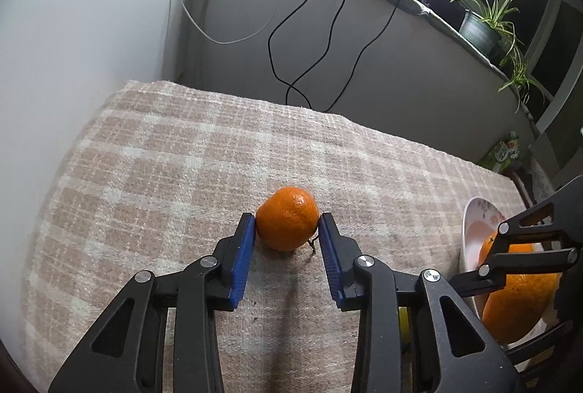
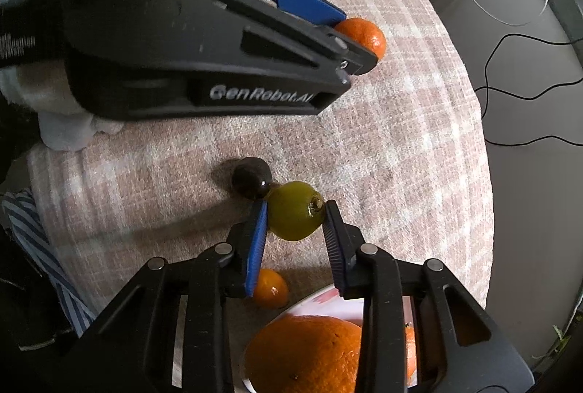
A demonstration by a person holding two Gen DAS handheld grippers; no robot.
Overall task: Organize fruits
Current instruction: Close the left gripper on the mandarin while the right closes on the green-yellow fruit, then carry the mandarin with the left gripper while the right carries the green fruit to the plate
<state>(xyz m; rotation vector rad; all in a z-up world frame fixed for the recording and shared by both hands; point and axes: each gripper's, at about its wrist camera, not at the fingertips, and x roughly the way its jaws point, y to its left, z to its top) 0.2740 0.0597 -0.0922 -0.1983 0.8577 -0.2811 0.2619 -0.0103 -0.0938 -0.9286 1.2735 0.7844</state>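
A small mandarin (image 1: 287,219) sits on the checked cloth (image 1: 175,152) of the table, and my left tongs (image 1: 287,229) bracket it, one blue pad (image 1: 243,258) touching each side; they look clamped on it, though it rests on the cloth, not yet lifted. My right tongs (image 2: 295,218) grip a green fruit (image 2: 296,211) the same way, pads against both flanks, with a dark fruit (image 2: 251,182) touching it on the far side. Near the right tongs a plate (image 1: 470,221) holds a big orange (image 2: 306,353), and another small orange fruit (image 2: 270,288) lies on the cloth just beside the plate's rim. I judge the step in hand is picking up loose fruit with both tongs to gather it on the plate. Next, each fruit needs a straight lift, then a carry to the plate; the green one should rise cleanly so the dark fruit is not nudged. The plate is crowded by the orange, so I would set fruit beside it gently.
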